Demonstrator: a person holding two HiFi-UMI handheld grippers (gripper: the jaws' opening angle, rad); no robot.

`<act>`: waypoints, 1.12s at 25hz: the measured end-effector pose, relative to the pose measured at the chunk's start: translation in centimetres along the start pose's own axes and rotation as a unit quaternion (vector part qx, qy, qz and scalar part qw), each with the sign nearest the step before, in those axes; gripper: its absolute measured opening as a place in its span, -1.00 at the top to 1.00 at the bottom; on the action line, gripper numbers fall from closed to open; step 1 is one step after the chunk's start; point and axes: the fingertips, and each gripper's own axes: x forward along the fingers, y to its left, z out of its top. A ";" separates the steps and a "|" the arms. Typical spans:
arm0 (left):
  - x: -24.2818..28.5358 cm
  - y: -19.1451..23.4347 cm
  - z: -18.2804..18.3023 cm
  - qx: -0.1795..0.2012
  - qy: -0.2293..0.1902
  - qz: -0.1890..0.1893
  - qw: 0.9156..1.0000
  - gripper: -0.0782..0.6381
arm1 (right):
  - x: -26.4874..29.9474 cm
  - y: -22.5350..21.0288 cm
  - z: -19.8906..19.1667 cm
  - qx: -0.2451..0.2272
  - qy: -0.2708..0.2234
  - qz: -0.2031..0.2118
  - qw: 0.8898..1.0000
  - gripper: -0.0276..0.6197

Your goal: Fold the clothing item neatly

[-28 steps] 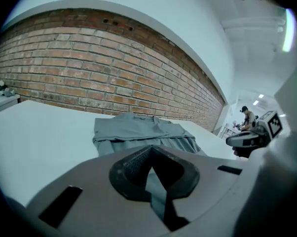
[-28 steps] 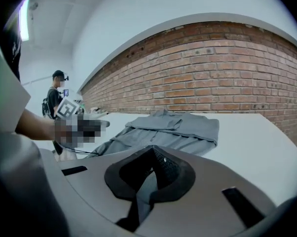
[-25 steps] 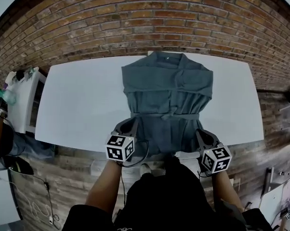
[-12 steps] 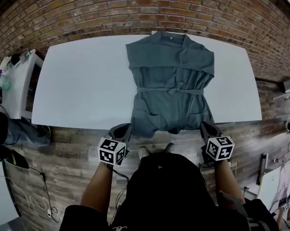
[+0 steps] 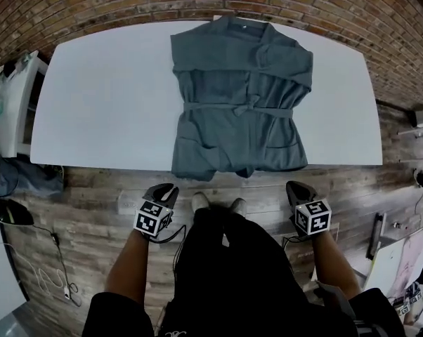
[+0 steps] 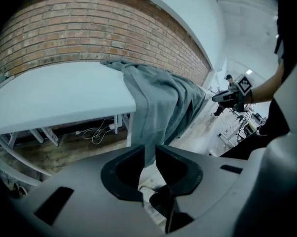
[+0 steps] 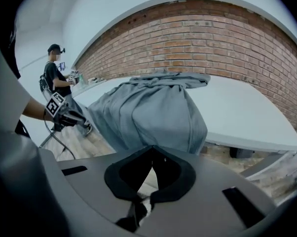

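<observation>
A grey robe-like garment [image 5: 239,97] lies spread on the white table [image 5: 106,97], belt tied across its waist, hem hanging over the near edge. Both grippers hang below that edge, apart from the cloth. My left gripper [image 5: 162,188] is down left of the hem. Its jaws have just been opening and show a narrow gap [image 6: 149,149] with nothing between them; the garment [image 6: 158,98] drapes ahead. My right gripper [image 5: 296,187] is down right of the hem, its jaws shut [image 7: 152,149] and empty, with the garment [image 7: 148,107] in front.
A brick wall [image 5: 92,9] runs behind the table. A white side cabinet [image 5: 15,104] stands left of it. Wooden floor [image 5: 92,209] lies under the grippers, with my shoes [image 5: 201,202] between them. Another person [image 7: 55,73] stands far off. Cables [image 6: 96,132] lie under the table.
Both grippers have drawn back and down from the garment's hem at the table edge toward my body. The hem now hangs free over the edge.
</observation>
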 end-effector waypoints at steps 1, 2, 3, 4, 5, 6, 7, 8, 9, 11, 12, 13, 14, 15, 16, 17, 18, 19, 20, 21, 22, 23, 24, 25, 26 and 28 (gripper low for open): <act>0.7 0.1 -0.6 -0.006 0.010 0.003 1.000 0.59 | 0.2 -0.5 -1.1 -0.001 0.011 -0.003 1.000 0.91; 1.3 0.3 -1.0 -0.014 0.016 0.005 1.000 0.49 | 0.4 -1.1 -2.3 0.000 0.022 -0.004 1.000 0.91; 1.8 0.6 -1.4 -0.021 0.021 0.008 1.000 0.39 | 0.6 -1.6 -3.3 0.003 0.030 -0.006 1.000 0.91; 2.1 0.9 -1.5 -0.027 0.024 0.010 0.999 0.32 | 0.7 -2.3 -3.9 0.008 0.034 -0.010 0.999 0.90; 2.3 1.2 -1.4 -0.030 0.026 0.011 0.999 0.27 | 0.9 -3.0 -4.3 0.015 0.035 -0.014 0.999 0.83; 2.6 1.4 -1.3 -0.031 0.028 0.010 0.999 0.23 | 0.9 -4.0 -4.3 0.025 0.033 -0.017 0.999 0.67; 2.9 1.6 -1.0 -0.032 0.030 0.009 0.999 0.19 | 1.1 -4.9 -4.3 0.038 0.032 -0.017 0.999 0.56; 3.3 1.7 -0.9 -0.033 0.031 0.007 0.999 0.17 | 1.3 -5.8 -4.3 0.050 0.033 -0.013 0.998 0.47; 3.6 1.7 -0.8 -0.035 0.033 0.005 0.999 0.15 | 1.6 -6.4 -4.5 0.059 0.040 -0.006 0.997 0.40; 3.9 1.6 -0.9 -0.035 0.038 -0.001 0.999 0.12 | 2.7 -7.1 -5.5 0.060 0.063 0.011 0.996 0.31; 4.1 1.6 -0.9 -0.032 0.041 -0.003 0.999 0.09 | 3.4 -7.3 -6.0 0.053 0.075 0.017 0.996 0.26; 4.3 1.7 -1.0 -0.028 0.045 -0.006 0.999 0.07 | 4.1 -7.5 -6.4 0.045 0.085 0.020 0.995 0.24; 4.5 1.7 -1.1 -0.025 0.048 -0.009 0.999 0.06 | 4.9 -7.8 -6.6 0.037 0.090 0.022 0.995 0.22; 4.7 1.7 -1.1 -0.021 0.050 -0.012 0.998 0.05 | 5.5 -8.0 -6.6 0.031 0.090 0.023 0.995 0.21; 5.0 1.7 -1.0 -0.017 0.051 -0.013 0.998 0.04 | 6.1 -8.2 -6.4 0.025 0.087 0.025 0.996 0.21; 5.4 1.7 -0.9 -0.013 0.051 -0.014 0.999 0.04 | 6.6 -8.3 -6.1 0.019 0.085 0.029 0.996 0.21; 5.7 1.7 -0.6 -0.010 0.050 -0.013 0.999 0.04 | 7.1 -8.3 -5.9 0.011 0.085 0.034 0.996 0.21; 6.0 1.6 -0.3 -0.008 0.048 -0.013 0.999 0.04 | 7.5 -8.2 -5.7 0.003 0.087 0.041 0.995 0.21; 6.2 1.5 -0.1 -0.006 0.048 -0.014 0.999 0.05 | 7.8 -7.9 -5.7 -0.007 0.091 0.050 0.995 0.21; 6.4 1.3 0.0 -0.006 0.049 -0.019 0.999 0.06 | 8.0 -7.6 -5.8 -0.016 0.094 0.057 0.994 0.22; 6.5 1.0 0.0 -0.007 0.052 -0.026 0.998 0.18 | 7.9 -7.4 -5.8 -0.024 0.097 0.059 0.993 0.33; 6.4 0.6 -0.1 -0.010 0.056 -0.033 0.998 0.27 | 7.7 -7.3 -5.9 -0.029 0.098 0.057 0.993 0.58; 6.3 0.3 -0.2 -0.011 0.059 -0.039 0.997 0.31 | 7.4 -7.2 -5.9 -0.031 0.097 0.055 0.993 0.83; 6.0 0.1 -0.2 -0.012 0.060 -0.041 0.997 0.45 | 7.0 -7.1 -5.8 -0.031 0.095 0.057 0.993 0.85; 5.6 0.1 -0.1 -0.015 0.058 -0.041 0.997 0.60 | 6.6 -6.8 -5.7 -0.031 0.094 0.064 0.993 0.86; 4.7 -0.1 0.3 -0.026 0.051 -0.046 0.997 0.75 | 5.7 -6.2 -5.4 -0.035 0.093 0.080 0.992 0.86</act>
